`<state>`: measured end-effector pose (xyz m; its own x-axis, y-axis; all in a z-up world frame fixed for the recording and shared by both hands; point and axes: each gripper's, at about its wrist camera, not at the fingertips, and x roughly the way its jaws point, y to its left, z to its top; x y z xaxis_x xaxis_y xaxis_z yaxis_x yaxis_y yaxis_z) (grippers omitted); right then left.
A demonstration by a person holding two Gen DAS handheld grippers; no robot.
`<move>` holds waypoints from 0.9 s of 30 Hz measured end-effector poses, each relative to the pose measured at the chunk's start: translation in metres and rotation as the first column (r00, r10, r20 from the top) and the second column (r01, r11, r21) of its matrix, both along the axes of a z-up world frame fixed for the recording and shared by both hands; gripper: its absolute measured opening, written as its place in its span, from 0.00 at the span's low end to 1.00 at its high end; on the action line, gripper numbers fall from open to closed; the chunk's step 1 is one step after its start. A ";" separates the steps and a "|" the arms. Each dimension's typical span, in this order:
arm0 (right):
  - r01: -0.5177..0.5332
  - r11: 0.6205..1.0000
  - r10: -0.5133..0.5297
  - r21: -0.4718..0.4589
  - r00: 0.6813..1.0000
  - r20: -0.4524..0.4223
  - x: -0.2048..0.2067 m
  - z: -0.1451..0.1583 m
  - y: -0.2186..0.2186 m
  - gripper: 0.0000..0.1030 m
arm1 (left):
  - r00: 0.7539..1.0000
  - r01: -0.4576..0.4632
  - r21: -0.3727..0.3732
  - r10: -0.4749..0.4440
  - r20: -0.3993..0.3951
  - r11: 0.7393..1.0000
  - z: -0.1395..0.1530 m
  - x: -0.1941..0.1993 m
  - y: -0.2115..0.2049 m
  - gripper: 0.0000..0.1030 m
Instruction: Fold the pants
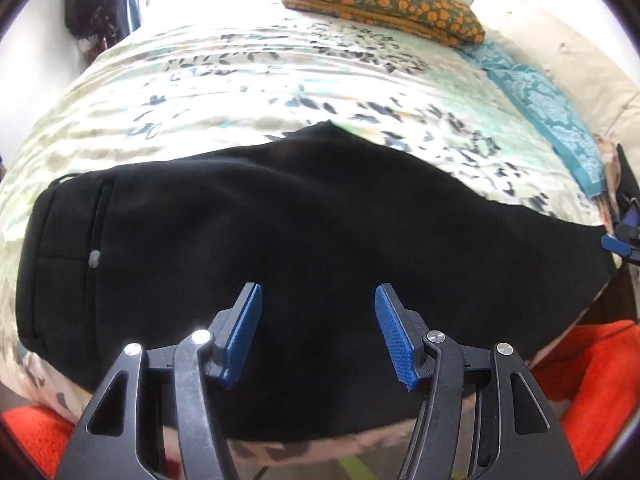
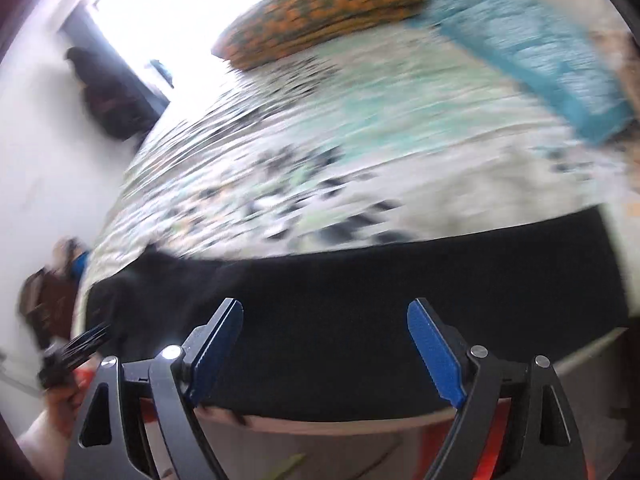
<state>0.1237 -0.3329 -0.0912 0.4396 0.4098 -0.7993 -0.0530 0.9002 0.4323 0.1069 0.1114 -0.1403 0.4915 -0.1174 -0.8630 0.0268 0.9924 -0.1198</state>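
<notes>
Black pants (image 1: 312,240) lie flat along the near edge of the bed (image 1: 240,80), already doubled lengthwise. Left gripper (image 1: 318,320) and right gripper (image 2: 324,344) hover above them, jaws spread, nothing between. For a good next fold, I think each should pinch one end and keep edges aligned. Beyond lies a patterned pillow (image 1: 384,0).

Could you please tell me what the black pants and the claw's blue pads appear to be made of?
Pants: soft matte knit, perhaps fleece; no sheen, light-swallowing surface, limp drape. Pads: likely ridged plastic or rubber; fine ribbing shows on the blue faces.
</notes>
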 end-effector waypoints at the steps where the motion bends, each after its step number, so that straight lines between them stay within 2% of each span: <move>1: -0.094 0.990 0.099 0.104 0.994 -0.046 0.010 -0.017 0.035 0.81 | 1.000 -0.030 0.028 0.030 -0.007 0.999 -0.007 0.003 0.009 0.55; 2: -0.169 0.966 0.189 0.197 0.978 -0.088 0.020 -0.034 0.070 0.81 | 0.997 -0.069 0.037 0.070 -0.020 0.997 -0.016 0.003 0.020 0.53; 4: -0.279 0.916 0.328 0.287 0.935 -0.139 0.039 -0.068 0.132 0.80 | 0.992 -0.127 -0.030 0.126 -0.020 0.992 -0.025 -0.007 0.049 0.47; 5: -0.307 0.909 0.361 0.282 0.918 -0.163 0.049 -0.083 0.153 0.77 | 0.991 -0.136 -0.050 0.136 -0.015 0.989 -0.024 -0.011 0.053 0.47; 6: -0.304 0.921 0.352 0.242 0.917 -0.187 0.060 -0.098 0.166 0.75 | 0.990 -0.140 -0.044 0.139 -0.018 0.989 -0.023 -0.014 0.054 0.47; 7: -0.270 0.942 0.309 0.201 0.929 -0.203 0.073 -0.109 0.168 0.65 | 0.991 -0.136 -0.029 0.135 -0.017 0.990 -0.021 -0.017 0.054 0.47; 8: -0.199 0.960 0.237 0.199 0.952 -0.193 0.087 -0.113 0.159 0.54 | 0.992 -0.126 -0.010 0.126 -0.013 0.992 -0.021 -0.020 0.051 0.47; 10: -0.007 0.984 0.038 0.179 0.985 -0.166 0.103 -0.105 0.129 0.54 | 0.992 -0.128 0.008 0.128 -0.002 0.992 -0.017 -0.029 0.049 0.48; 11: 0.046 0.988 -0.024 0.149 0.989 -0.146 0.106 -0.094 0.119 0.58 | 0.990 -0.142 -0.008 0.142 0.006 0.990 -0.013 -0.031 0.049 0.48; 12: 0.050 0.993 -0.039 0.104 0.993 -0.112 0.107 -0.080 0.117 0.59 | 0.987 -0.155 -0.037 0.156 0.021 0.987 -0.009 -0.032 0.052 0.52; 14: -0.058 0.995 0.063 0.078 0.996 -0.066 0.109 -0.057 0.138 0.59 | 0.982 -0.169 -0.072 0.175 0.079 0.983 0.000 -0.029 0.053 0.61; 16: -0.210 0.970 0.220 0.119 0.972 -0.084 0.110 -0.051 0.180 0.59 | 0.973 -0.193 -0.053 0.198 0.122 0.980 0.002 -0.022 0.058 0.69; 19: -0.389 0.906 0.412 0.166 0.901 -0.135 0.111 -0.067 0.263 0.58 | 0.969 -0.236 -0.038 0.238 0.072 0.971 -0.011 -0.010 0.071 0.69; 21: -0.446 0.881 0.470 0.156 0.864 -0.182 0.119 -0.090 0.313 0.58 | 0.969 -0.240 -0.056 0.242 0.040 0.969 -0.021 -0.008 0.079 0.68; 22: -0.454 0.880 0.475 0.142 0.856 -0.203 0.126 -0.101 0.330 0.58 | 0.972 -0.231 -0.045 0.233 0.039 0.972 -0.020 -0.008 0.078 0.68; 23: -0.443 0.889 0.457 0.114 0.863 -0.216 0.135 -0.110 0.343 0.57 | 0.975 -0.220 -0.019 0.221 0.039 0.975 -0.019 -0.008 0.075 0.68; 25: -0.358 0.929 0.370 0.096 0.908 -0.193 0.157 -0.112 0.350 0.57 | 0.978 -0.205 0.024 0.204 0.042 0.978 -0.017 -0.010 0.069 0.68; 27: -0.242 0.964 0.256 0.107 0.955 -0.147 0.171 -0.095 0.340 0.58 | 0.976 -0.214 0.006 0.213 0.053 0.977 -0.013 -0.012 0.070 0.68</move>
